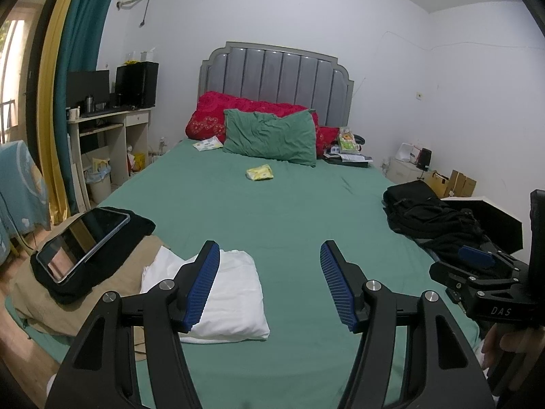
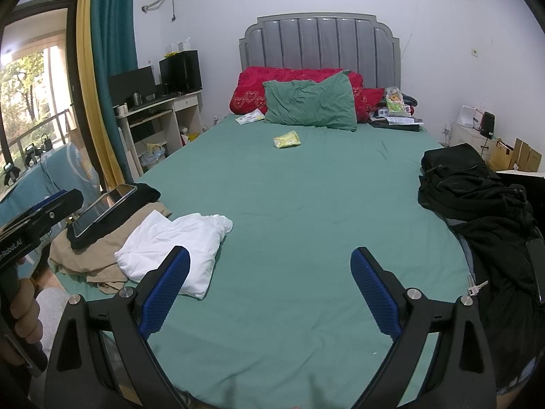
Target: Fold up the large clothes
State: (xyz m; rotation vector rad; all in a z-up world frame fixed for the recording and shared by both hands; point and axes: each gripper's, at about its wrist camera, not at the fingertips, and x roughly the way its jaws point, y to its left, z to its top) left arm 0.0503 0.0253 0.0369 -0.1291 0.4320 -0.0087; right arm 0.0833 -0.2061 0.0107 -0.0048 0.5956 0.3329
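Left gripper (image 1: 269,283) w/ jaws spread wide, nothing between the blue pads, hovering over bare sheet near the foot of the bed. Right gripper (image 2: 270,289) same: wide apart, empty, also above bare sheet.

Bed w/ green sheet (image 2: 306,187) fills both views; grey padded headboard (image 2: 320,42) at far end. Red quilt (image 2: 252,88) against headboard, green pillow (image 2: 310,105) leaning in front of it. Black clothes pile (image 2: 477,197) on bed's right edge, well apart from both grippers. On the left edge, tan garment (image 2: 102,252) lies crumpled, w/ a black garment (image 2: 143,192) on top carrying a tablet (image 2: 102,209), tilted. White folded garment (image 2: 177,248) sits just beside the tan one, partly overlapping it; in left wrist view the left finger passes in front of it, contact can't tell. Small yellow packet (image 2: 287,139) mid-bed, below the pillow. Keys (image 2: 475,288) at the sheet's right edge by the black pile.
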